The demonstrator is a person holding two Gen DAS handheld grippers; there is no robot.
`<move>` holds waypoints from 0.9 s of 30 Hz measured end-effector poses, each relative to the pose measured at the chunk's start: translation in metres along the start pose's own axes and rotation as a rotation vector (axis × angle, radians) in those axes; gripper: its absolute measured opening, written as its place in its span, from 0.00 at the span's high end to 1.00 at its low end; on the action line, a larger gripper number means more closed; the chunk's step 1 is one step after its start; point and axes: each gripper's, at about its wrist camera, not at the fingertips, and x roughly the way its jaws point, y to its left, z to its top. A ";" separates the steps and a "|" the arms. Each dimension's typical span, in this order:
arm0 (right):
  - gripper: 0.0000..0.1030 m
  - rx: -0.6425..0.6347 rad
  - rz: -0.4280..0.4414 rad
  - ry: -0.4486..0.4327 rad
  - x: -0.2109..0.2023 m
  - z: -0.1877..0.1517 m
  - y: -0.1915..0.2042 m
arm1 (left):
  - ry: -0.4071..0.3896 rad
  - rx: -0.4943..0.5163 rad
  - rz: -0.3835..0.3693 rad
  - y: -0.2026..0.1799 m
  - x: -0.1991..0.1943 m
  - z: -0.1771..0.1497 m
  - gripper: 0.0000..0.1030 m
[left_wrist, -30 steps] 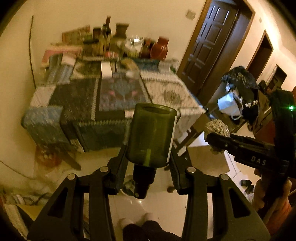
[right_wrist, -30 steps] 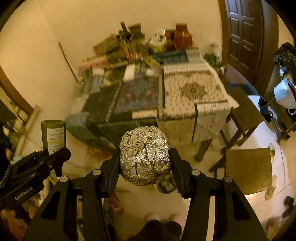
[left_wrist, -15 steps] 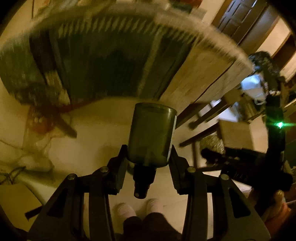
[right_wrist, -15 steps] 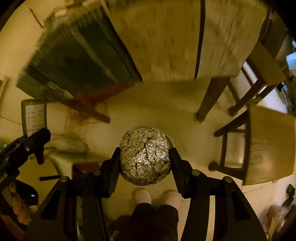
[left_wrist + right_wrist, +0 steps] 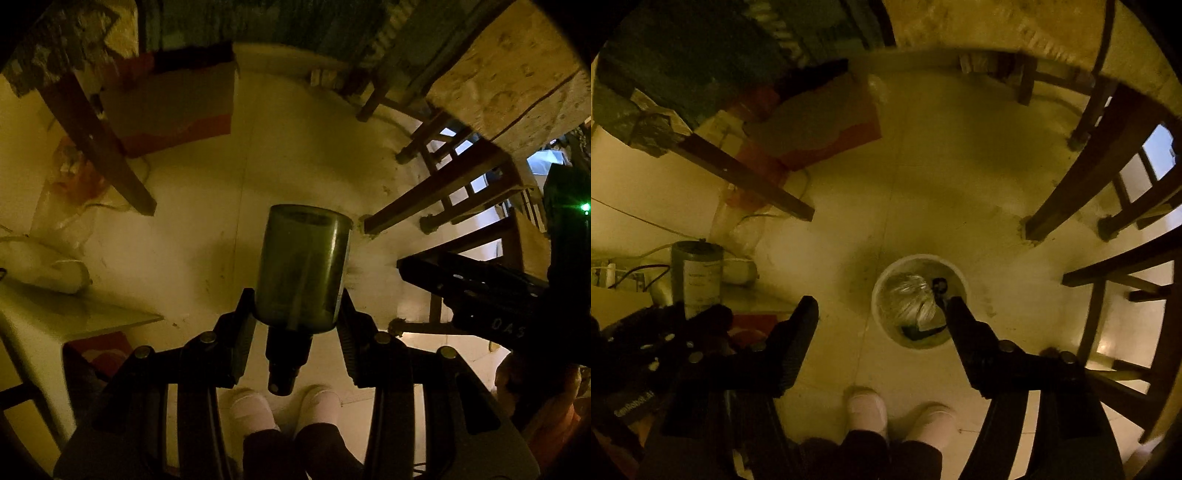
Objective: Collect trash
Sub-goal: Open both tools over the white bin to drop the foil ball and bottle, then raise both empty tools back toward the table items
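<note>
Green glass is clamped neck-back in your left tongs (image 5: 297,310): the bottle (image 5: 303,264) is off to the left of the bin (image 5: 877,295). Your right tongs (image 5: 882,310) have just been opening and stand apart, empty; the foil ball (image 5: 910,301) lies inside the bin. Let go from there and the bottle could hit the floor (image 5: 942,177) and break. Dim light hides the bin's other contents.

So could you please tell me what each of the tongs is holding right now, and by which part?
Left tongs: green bottle, gripped at its shoulder, upside down. Right tongs: nothing.
</note>
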 end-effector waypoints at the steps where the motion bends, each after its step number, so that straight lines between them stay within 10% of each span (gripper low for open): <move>1: 0.34 0.004 -0.010 0.005 0.003 0.000 -0.002 | 0.005 0.000 0.000 0.000 0.005 0.000 0.60; 15: 0.34 0.102 -0.099 0.046 -0.012 -0.005 -0.037 | 0.170 -0.004 -0.066 -0.036 0.064 0.019 0.55; 27: 0.34 0.091 -0.117 -0.005 -0.076 0.015 -0.016 | 0.125 0.096 -0.016 -0.060 -0.017 0.038 0.55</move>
